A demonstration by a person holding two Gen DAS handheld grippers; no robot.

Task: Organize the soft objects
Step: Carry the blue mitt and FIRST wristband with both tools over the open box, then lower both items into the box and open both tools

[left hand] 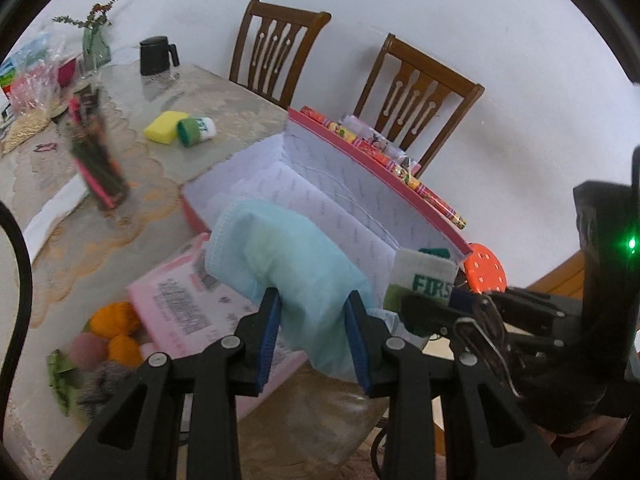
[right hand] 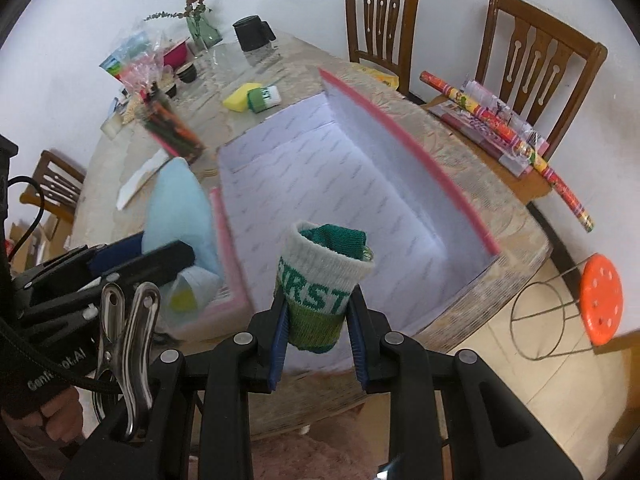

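Note:
My left gripper (left hand: 314, 300) is shut on a folded light blue face mask (left hand: 280, 248) and holds it above the near left edge of the open pink box (left hand: 380, 168). My right gripper (right hand: 318, 302) is shut on a rolled green and white sock (right hand: 322, 280) and holds it over the near end of the same box (right hand: 416, 140), which is lined with white paper. The mask also shows in the right wrist view (right hand: 180, 208), and the sock in the left wrist view (left hand: 424, 280). A yellow sponge (left hand: 164, 126) and a second rolled sock (left hand: 196, 130) lie on the table further back.
The pink box lid (left hand: 192, 304) lies beside the box. Orange and pink pompoms (left hand: 112, 336) sit near the table's front. A pencil holder (left hand: 96, 160), a black mug (left hand: 154, 56), a vase (left hand: 94, 46) and snack bags stand further back. Two wooden chairs (right hand: 536, 52) and an orange stool (right hand: 600, 300) flank the table.

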